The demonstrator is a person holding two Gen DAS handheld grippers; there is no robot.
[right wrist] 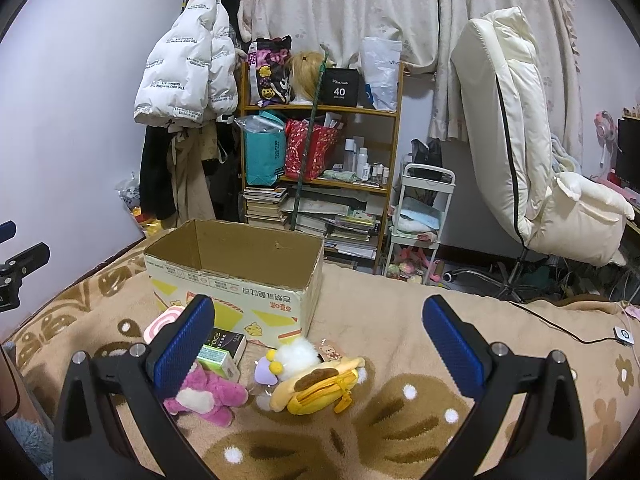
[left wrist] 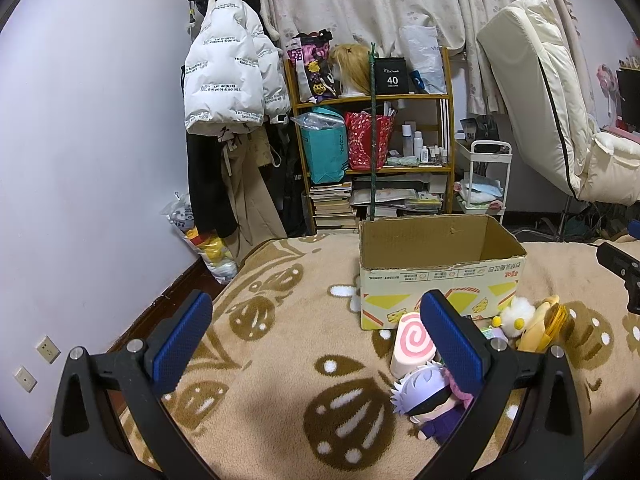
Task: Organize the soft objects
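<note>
Left gripper (left wrist: 316, 344): blue pads spread wide, nothing between them, above the brown-patterned blanket (left wrist: 280, 360). Right gripper (right wrist: 318, 350): likewise spread, nothing held.

Nearest the left gripper: white-haired doll (left wrist: 424, 400) lying on the blanket, partly hidden behind the right-hand pad; pink swirl cushion (left wrist: 412, 346) just behind it.

Under the right gripper: pink plush (right wrist: 208, 396), yellow plush pouch (right wrist: 316, 388), white fluffy chick (right wrist: 296, 354), small green carton (right wrist: 218, 358) against a dark packet (right wrist: 228, 340). All clustered before the open cardboard box (right wrist: 240, 280), flaps gone, interior not visible.

Beyond the bed: cluttered wooden shelf (right wrist: 320, 148), white puffer jacket (right wrist: 184, 76), white trolley (right wrist: 420, 216), cream recliner chair (right wrist: 520, 140), curtain (right wrist: 400, 8).
</note>
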